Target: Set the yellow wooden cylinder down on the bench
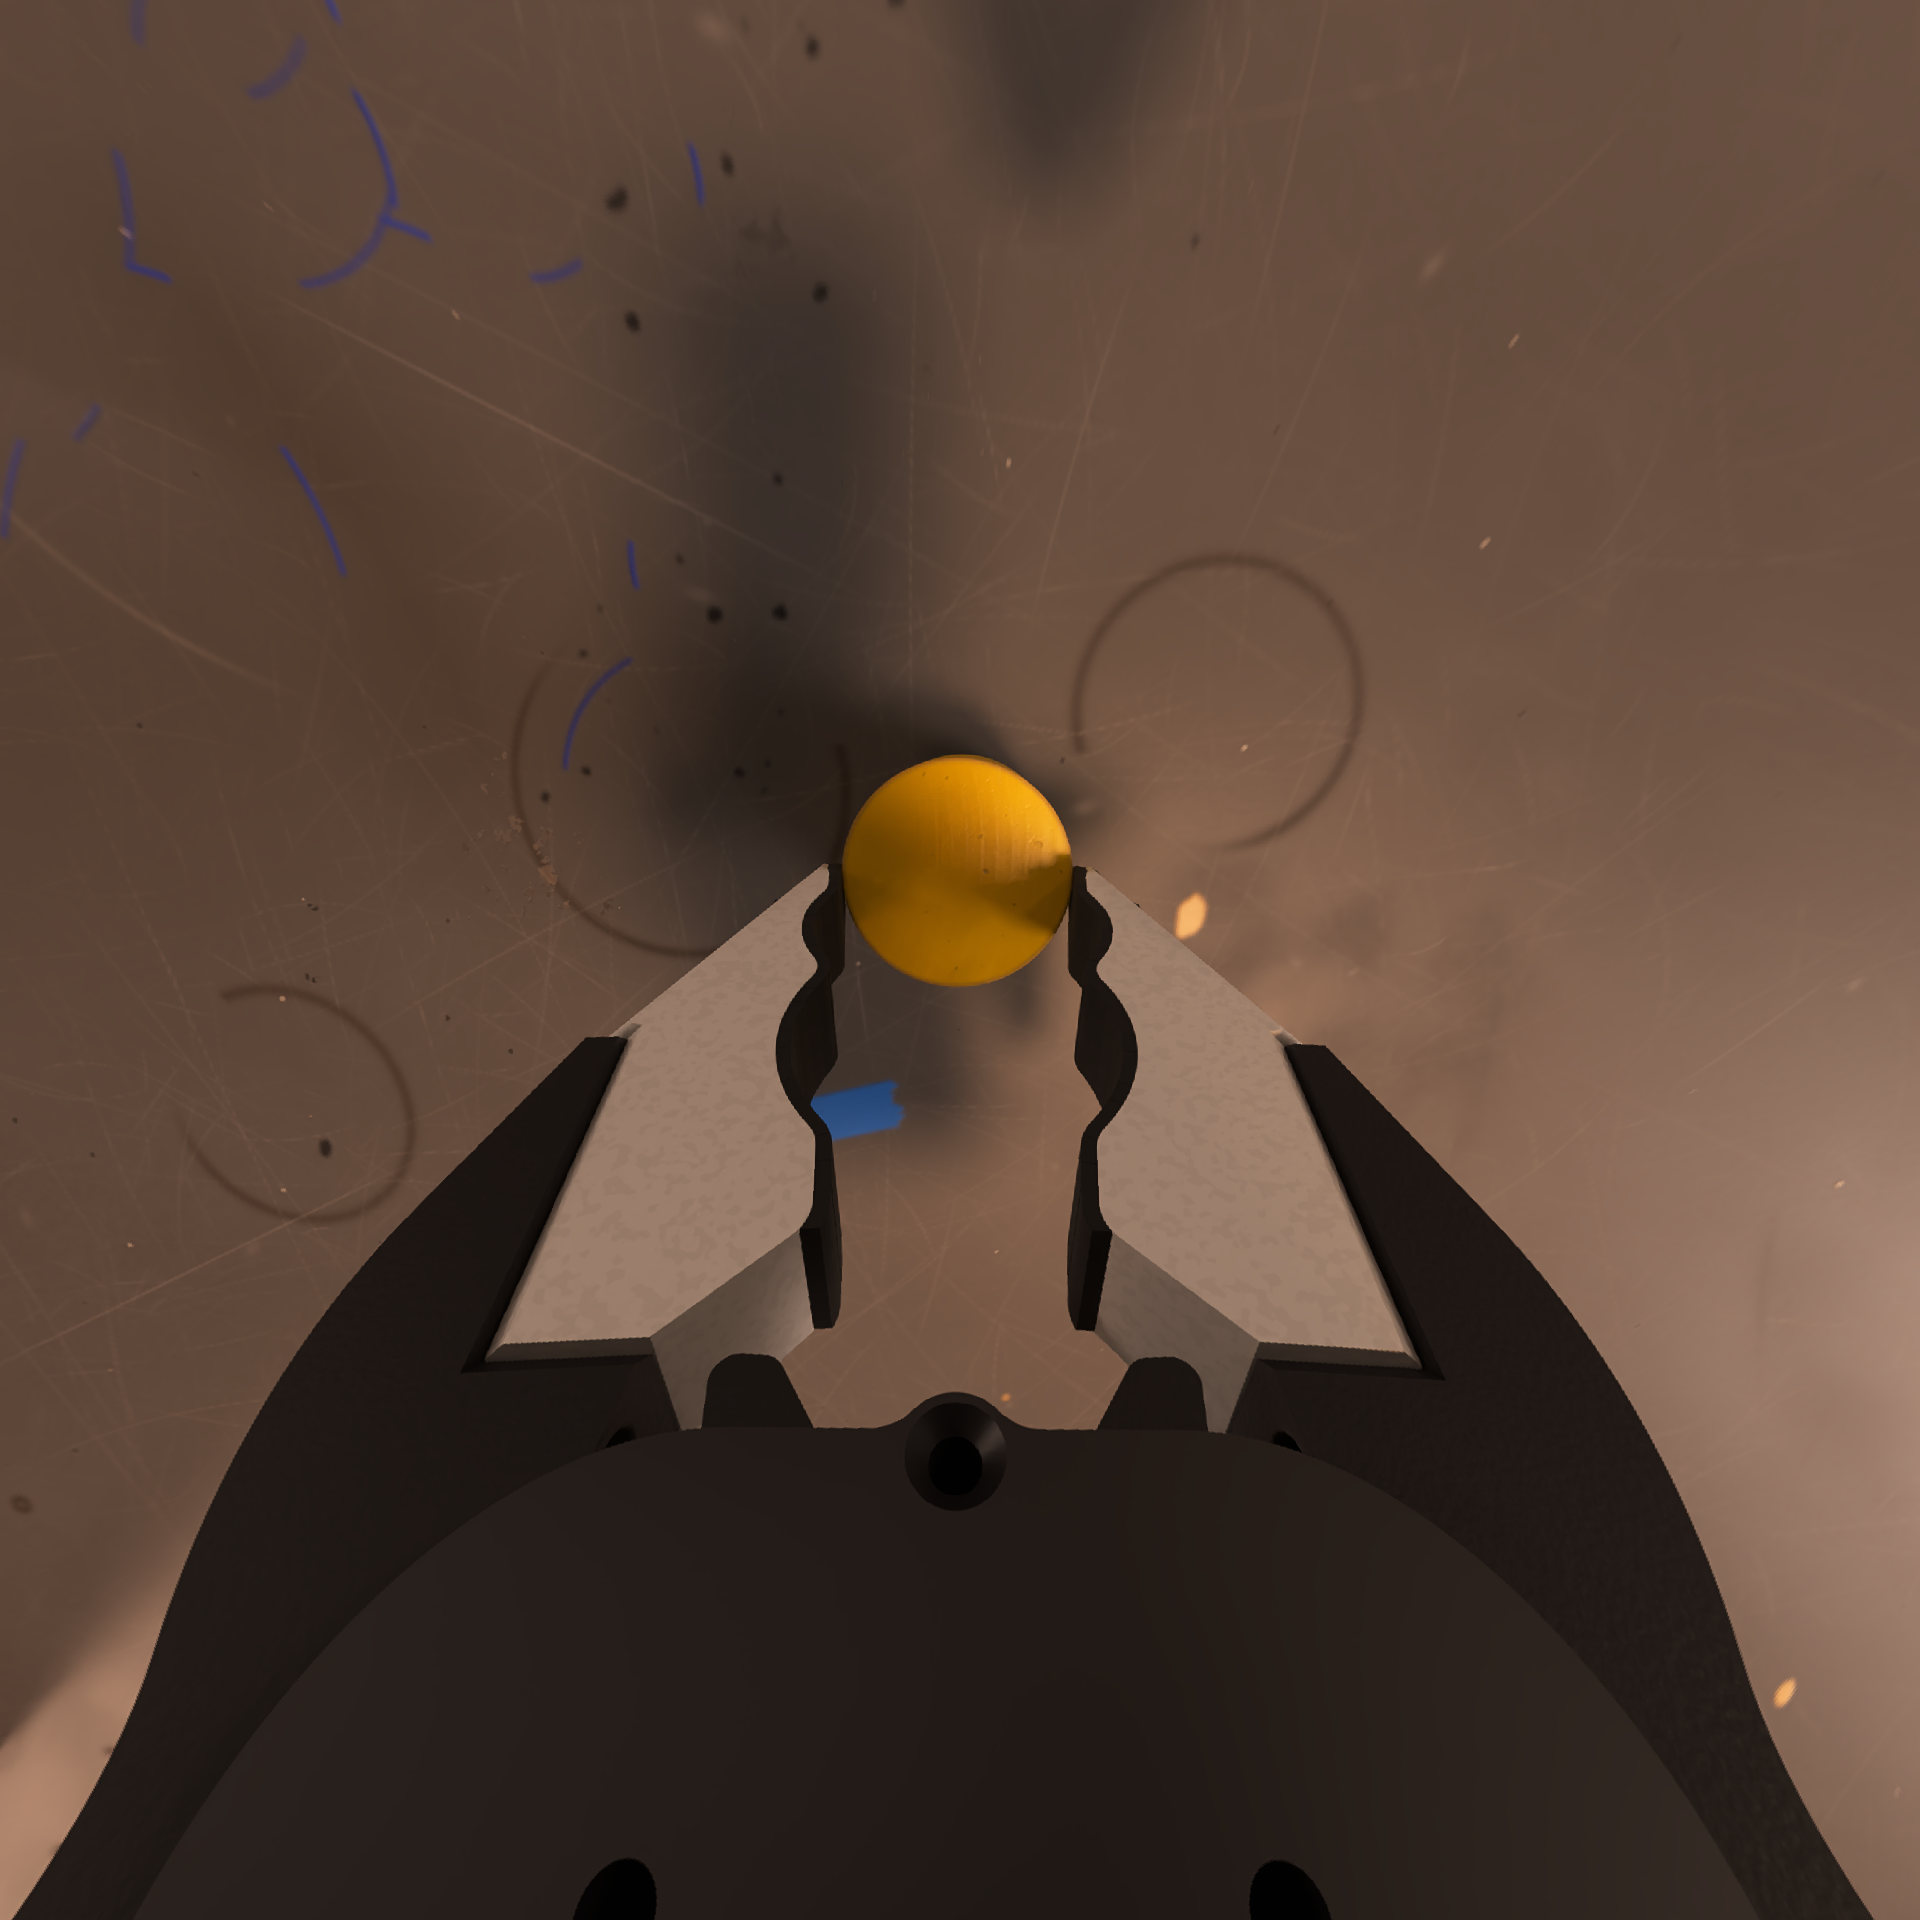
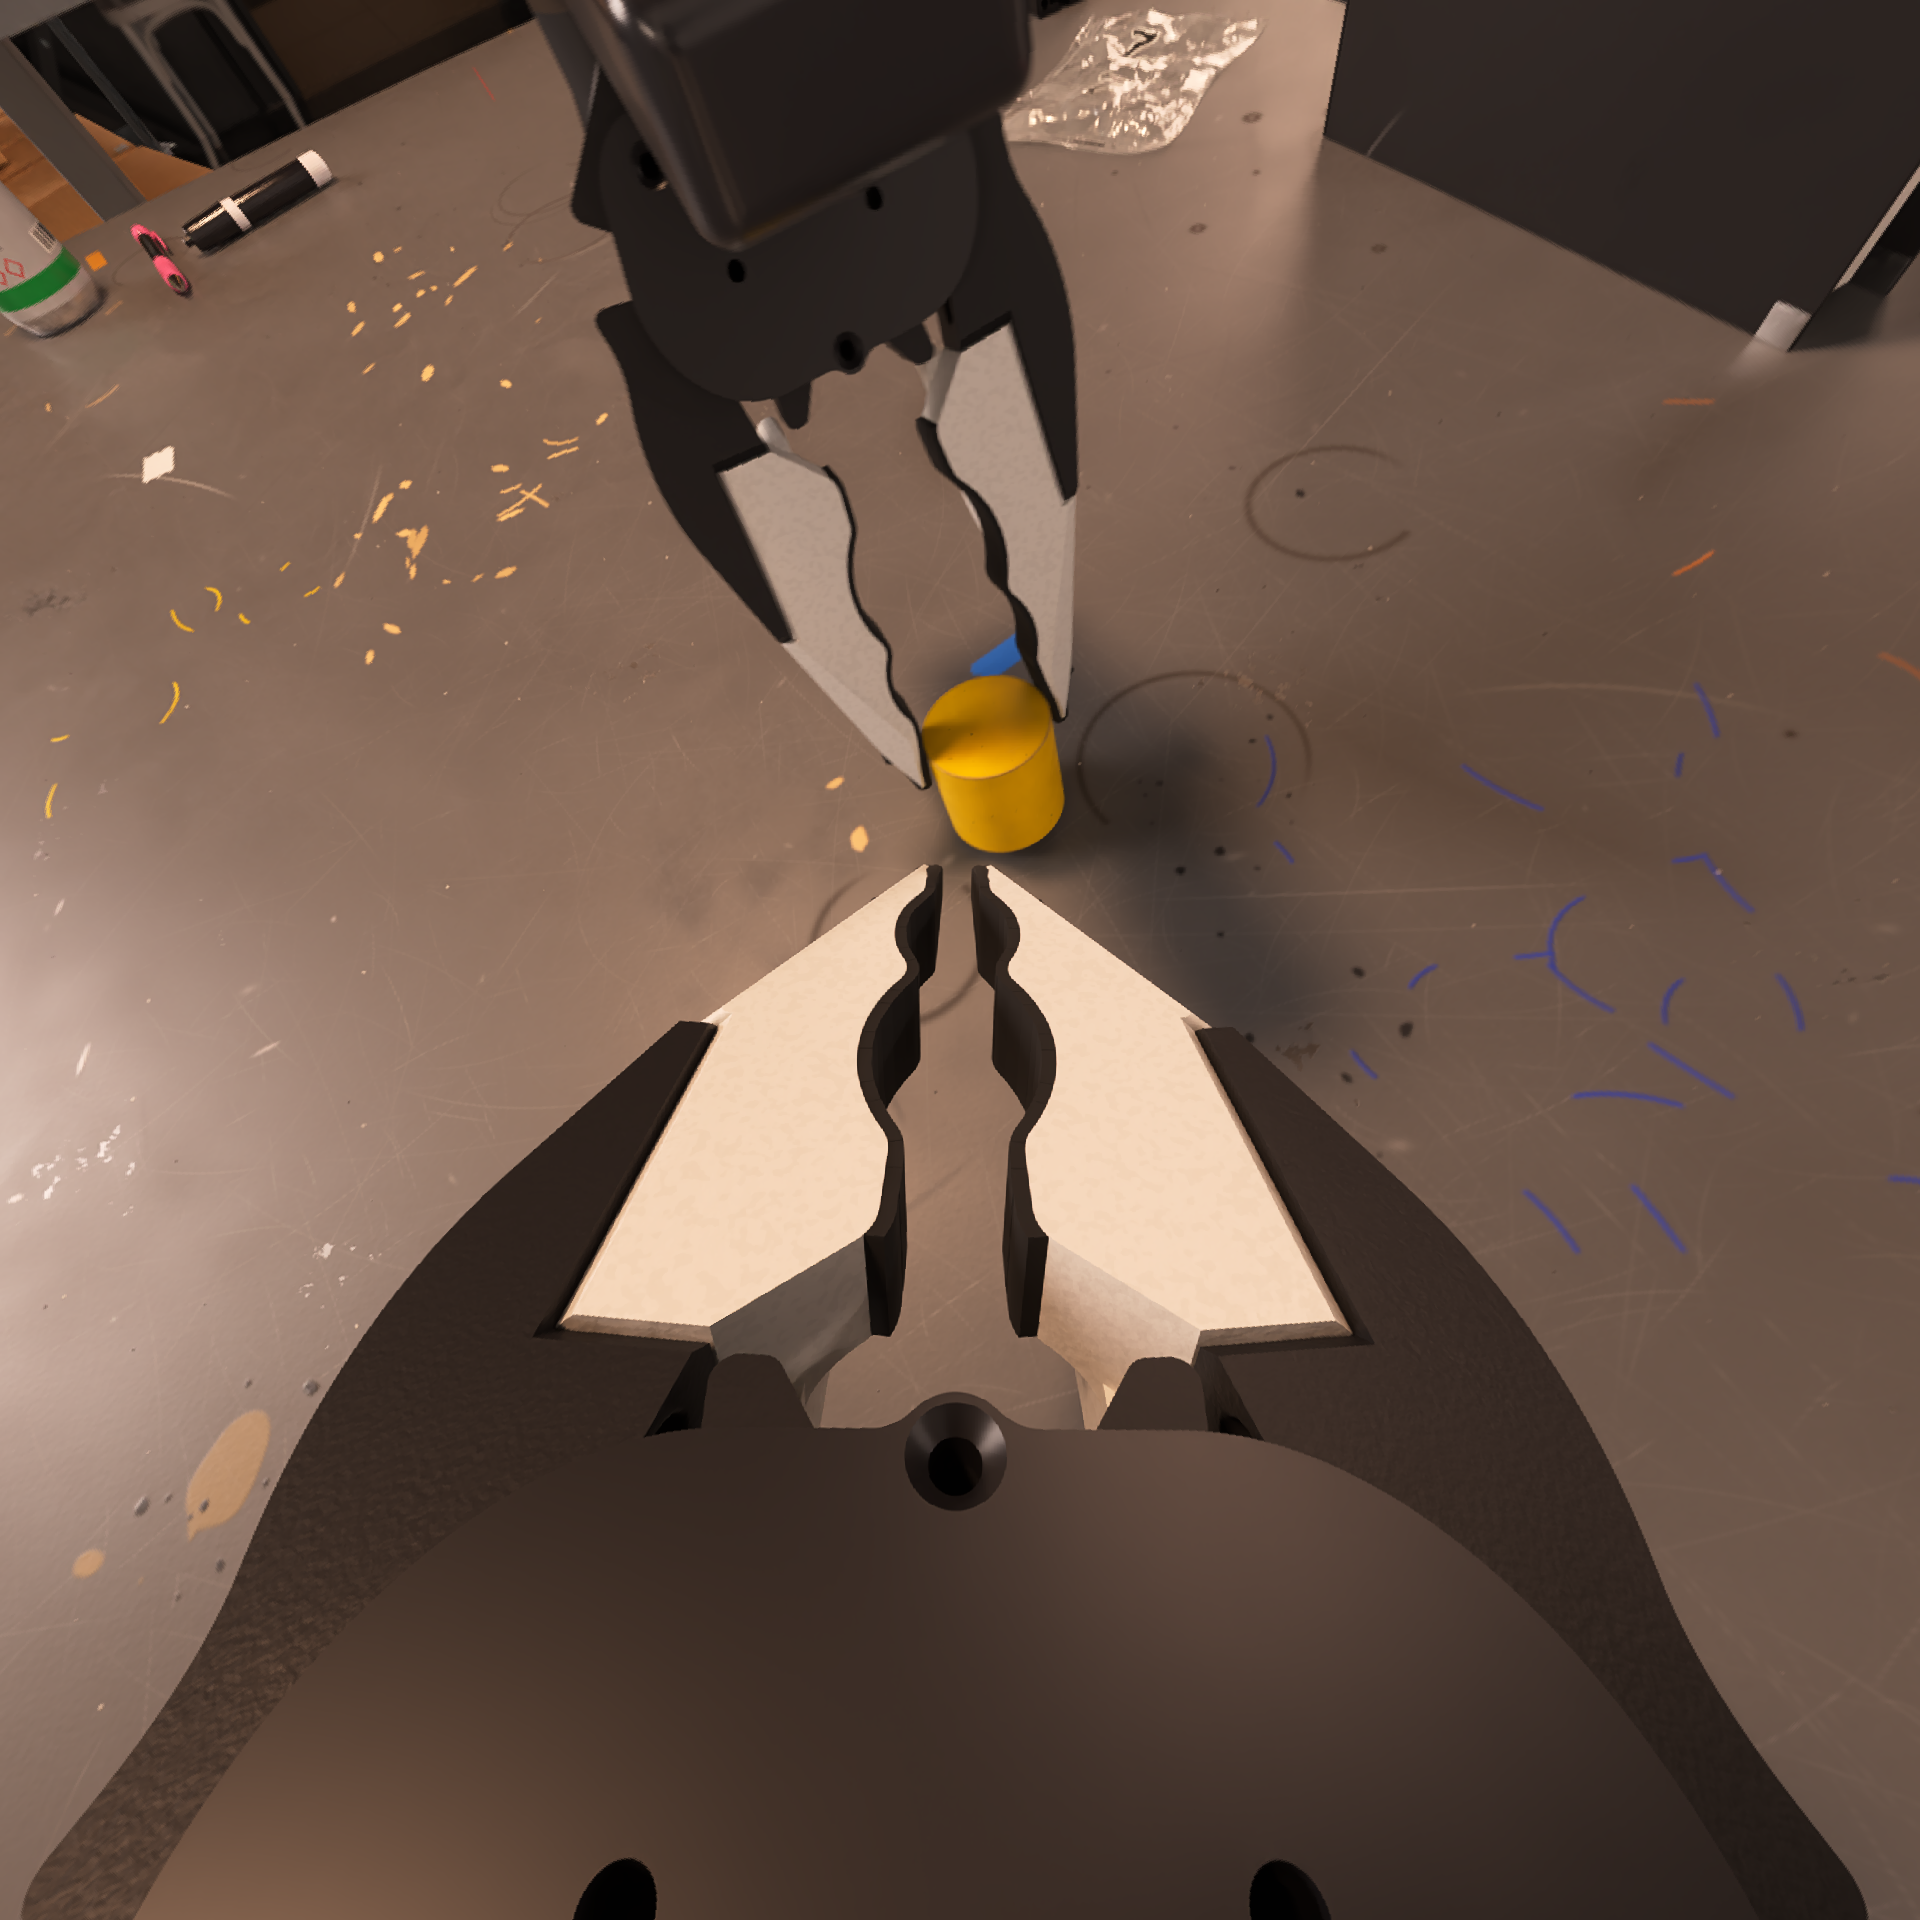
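The right gripper [image 2: 956, 871] fills the lower half, its fingertips nearly together with only a thin gap, holding nothing and pointing toward 12 o'clock. Just past them the yellow wooden cylinder [image 2: 994, 764] stands upright on the scuffed bench [image 2: 1455, 727], with the left gripper [image 2: 992, 748] reaching down from 12 o'clock and its fingertips on either side of the cylinder's top. A black marker [image 2: 258, 200], a pink pen [image 2: 161, 258] and a green-banded bottle [image 2: 36, 272] lie at 10 o'clock, a crumpled clear bag [image 2: 1127, 83] at 1 o'clock.
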